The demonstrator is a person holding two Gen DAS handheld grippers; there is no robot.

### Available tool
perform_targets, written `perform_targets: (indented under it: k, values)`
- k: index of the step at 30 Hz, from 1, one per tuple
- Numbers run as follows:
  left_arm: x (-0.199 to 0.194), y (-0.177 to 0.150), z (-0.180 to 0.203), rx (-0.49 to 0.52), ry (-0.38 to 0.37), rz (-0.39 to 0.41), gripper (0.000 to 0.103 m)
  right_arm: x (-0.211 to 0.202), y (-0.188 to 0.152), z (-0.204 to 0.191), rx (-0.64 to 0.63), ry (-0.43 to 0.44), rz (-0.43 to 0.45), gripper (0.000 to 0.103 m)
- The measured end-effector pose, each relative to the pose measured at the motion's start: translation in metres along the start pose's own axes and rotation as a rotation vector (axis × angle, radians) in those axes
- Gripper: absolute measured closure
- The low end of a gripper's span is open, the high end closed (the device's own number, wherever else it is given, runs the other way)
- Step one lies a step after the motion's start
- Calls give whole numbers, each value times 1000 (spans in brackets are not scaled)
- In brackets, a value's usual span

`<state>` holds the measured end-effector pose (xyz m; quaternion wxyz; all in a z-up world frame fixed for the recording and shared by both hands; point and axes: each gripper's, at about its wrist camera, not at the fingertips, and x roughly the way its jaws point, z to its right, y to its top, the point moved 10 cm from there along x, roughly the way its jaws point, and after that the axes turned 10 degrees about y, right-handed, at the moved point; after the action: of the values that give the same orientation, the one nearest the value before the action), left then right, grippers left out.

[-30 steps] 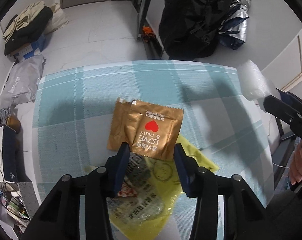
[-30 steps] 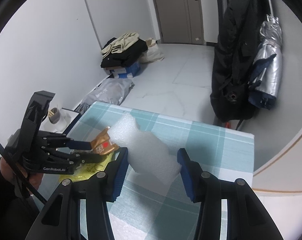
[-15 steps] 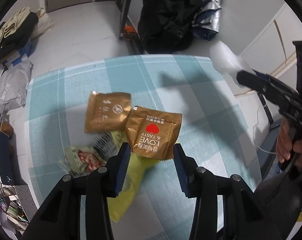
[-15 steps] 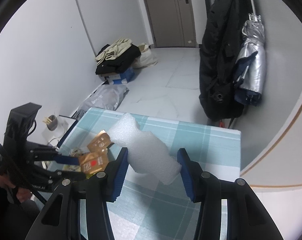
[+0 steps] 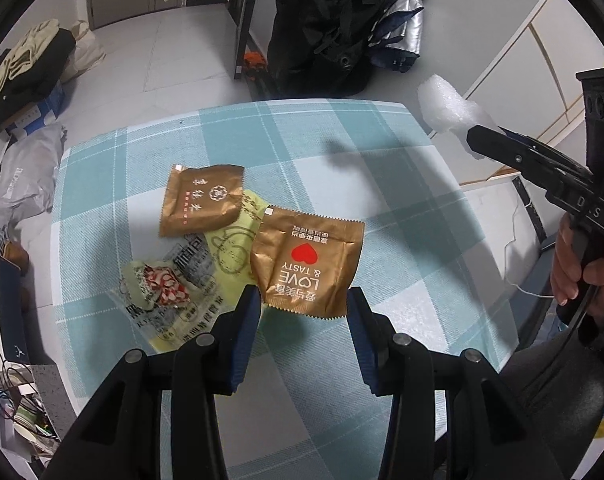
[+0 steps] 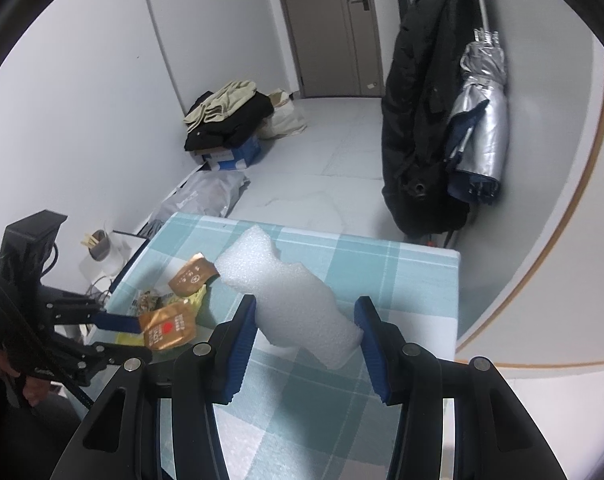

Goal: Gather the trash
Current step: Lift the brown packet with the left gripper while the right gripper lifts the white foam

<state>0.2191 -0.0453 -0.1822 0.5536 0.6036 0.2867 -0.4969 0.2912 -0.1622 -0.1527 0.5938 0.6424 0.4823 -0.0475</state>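
I have the gold packet (image 5: 307,264) clamped in my left gripper (image 5: 303,312), lifted above the wrappers (image 5: 182,264) on the surface (image 5: 381,200). My right gripper (image 6: 305,328) squeezes the foam (image 6: 290,300). I'd carry both level and steady, without loosening either grip.

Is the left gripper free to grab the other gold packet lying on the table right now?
Probably not. The left gripper is already shut on the gold heart packet, so its jaws are full. The way to the other gold packet on the checked tablecloth looks clear; the held one must go first.
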Motion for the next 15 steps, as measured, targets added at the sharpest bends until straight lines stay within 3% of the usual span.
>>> perform_targets:
  k: [9,15]
  values:
    - [-12,-1,10,-5,-31,41,64,-14,0,10,27,-36,18,55]
    - [-34,12,10,-22,-17,148,64,-34,2,10,63,-41,56,55]
